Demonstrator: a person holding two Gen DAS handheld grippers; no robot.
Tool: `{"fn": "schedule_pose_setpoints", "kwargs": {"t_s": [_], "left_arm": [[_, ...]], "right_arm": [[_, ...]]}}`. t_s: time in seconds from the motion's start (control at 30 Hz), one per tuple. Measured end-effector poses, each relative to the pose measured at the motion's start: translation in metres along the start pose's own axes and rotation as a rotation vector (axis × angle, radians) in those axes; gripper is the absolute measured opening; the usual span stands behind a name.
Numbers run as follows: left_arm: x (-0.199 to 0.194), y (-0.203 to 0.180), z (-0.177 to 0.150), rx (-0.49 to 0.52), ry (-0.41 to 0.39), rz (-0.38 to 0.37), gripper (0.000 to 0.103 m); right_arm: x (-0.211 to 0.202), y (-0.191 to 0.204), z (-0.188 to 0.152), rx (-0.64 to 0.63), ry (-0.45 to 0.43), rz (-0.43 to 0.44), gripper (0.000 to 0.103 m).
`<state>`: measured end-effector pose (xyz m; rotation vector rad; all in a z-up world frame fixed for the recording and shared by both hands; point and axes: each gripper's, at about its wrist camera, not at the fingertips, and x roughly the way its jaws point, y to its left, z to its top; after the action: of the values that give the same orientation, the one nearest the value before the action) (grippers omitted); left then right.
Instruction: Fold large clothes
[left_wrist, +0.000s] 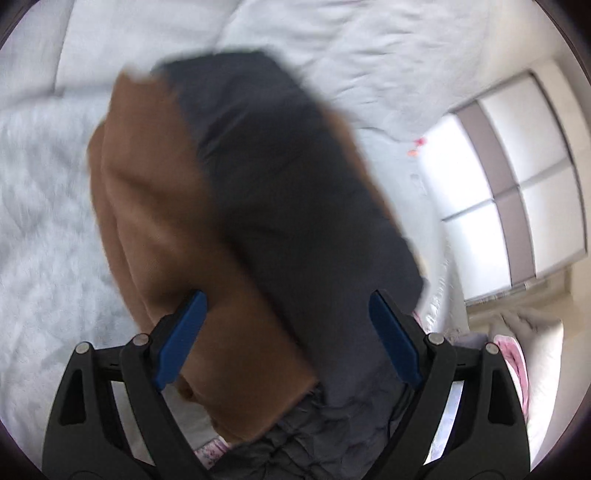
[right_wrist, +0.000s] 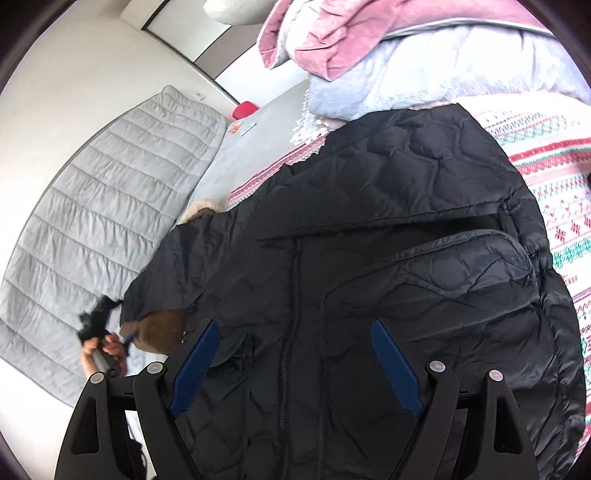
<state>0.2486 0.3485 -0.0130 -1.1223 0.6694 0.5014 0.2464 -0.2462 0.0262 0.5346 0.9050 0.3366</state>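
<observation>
A large black quilted coat (right_wrist: 388, 258) with a front zipper lies spread on the bed, with one sleeve folded over its front. Its brown fleece lining (left_wrist: 155, 221) and dark shell (left_wrist: 295, 192) fill the left wrist view, blurred. My left gripper (left_wrist: 288, 332) is open, with the lifted coat flap between and beyond its blue fingers (left_wrist: 183, 339). It shows small at the coat's left edge in the right wrist view (right_wrist: 107, 343). My right gripper (right_wrist: 295, 365) is open just above the coat's zipper area, holding nothing.
A patterned pink and white bedspread (right_wrist: 554, 192) lies under the coat. Pink and grey blankets (right_wrist: 406, 55) are piled at the far side. A grey quilted headboard (right_wrist: 92, 221) stands on the left. A white wardrobe (left_wrist: 517, 177) and a white fluffy cover (left_wrist: 44, 221) show in the left wrist view.
</observation>
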Motion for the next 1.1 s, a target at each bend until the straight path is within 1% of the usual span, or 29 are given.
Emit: {"fn": "schedule_pose_setpoints", "kwargs": {"t_s": [0.07,0.1,0.17,0.2,0.23,0.3,0.33,0.37,0.4,0.47,0.57,0.63,0.7,0.8,0.87,0.97,1.03,1.07,1.1], "left_arm": [[0.008,0.014,0.006,-0.064,-0.024,-0.024,0.089],[0.007,0.015,0.009,-0.076,-0.05,-0.03,0.089],[0.003,0.012,0.016,-0.068,-0.093,-0.026,0.088],[0.0,0.006,0.019,-0.048,-0.121,-0.021,0.076],[-0.002,-0.001,0.021,-0.016,-0.138,-0.014,0.068],[-0.001,-0.012,0.025,0.041,-0.127,0.007,0.032],[-0.001,-0.016,0.025,0.055,-0.118,0.019,0.024],[-0.001,-0.02,0.026,0.064,-0.115,0.024,0.013],[-0.003,-0.022,0.027,0.07,-0.116,0.018,0.009],[-0.006,-0.029,0.027,0.088,-0.127,0.004,0.006],[-0.018,-0.041,0.023,0.114,-0.151,-0.048,0.005],[-0.031,-0.055,0.013,0.152,-0.178,-0.082,0.005],[-0.045,-0.077,-0.004,0.217,-0.201,-0.121,0.005],[-0.061,-0.124,-0.039,0.364,-0.232,-0.173,0.005],[-0.07,-0.156,-0.069,0.466,-0.237,-0.22,0.005],[-0.072,-0.205,-0.126,0.63,-0.204,-0.298,0.005],[-0.066,-0.233,-0.172,0.747,-0.154,-0.356,0.006],[-0.057,-0.246,-0.198,0.814,-0.111,-0.373,0.008],[-0.043,-0.258,-0.23,0.891,-0.046,-0.379,0.017]], "right_arm": [[0.0,-0.004,0.002,0.025,0.001,0.008,0.085],[0.0,-0.004,0.002,0.029,0.0,0.009,0.085],[-0.001,-0.006,0.003,0.036,-0.007,0.003,0.085],[-0.001,-0.007,0.004,0.039,-0.01,0.002,0.086],[-0.001,-0.007,0.004,0.041,-0.011,0.002,0.086],[-0.001,-0.009,0.005,0.051,-0.013,0.0,0.085],[0.0,-0.01,0.006,0.055,-0.013,0.0,0.085],[0.0,-0.011,0.006,0.06,-0.013,-0.001,0.086],[0.001,-0.012,0.006,0.068,-0.013,-0.001,0.085],[0.0,-0.015,0.007,0.081,-0.016,0.001,0.085],[-0.002,-0.019,0.008,0.101,-0.023,0.003,0.085],[-0.003,-0.022,0.009,0.114,-0.027,0.005,0.085],[-0.004,-0.025,0.01,0.131,-0.03,0.009,0.085],[-0.003,-0.03,0.011,0.155,-0.03,0.014,0.086],[-0.003,-0.034,0.012,0.178,-0.033,0.017,0.085],[-0.005,-0.044,0.013,0.222,-0.037,0.027,0.086],[-0.006,-0.051,0.013,0.256,-0.038,0.033,0.085],[-0.007,-0.054,0.014,0.268,-0.04,0.032,0.085],[-0.008,-0.057,0.014,0.277,-0.042,0.027,0.085]]}}
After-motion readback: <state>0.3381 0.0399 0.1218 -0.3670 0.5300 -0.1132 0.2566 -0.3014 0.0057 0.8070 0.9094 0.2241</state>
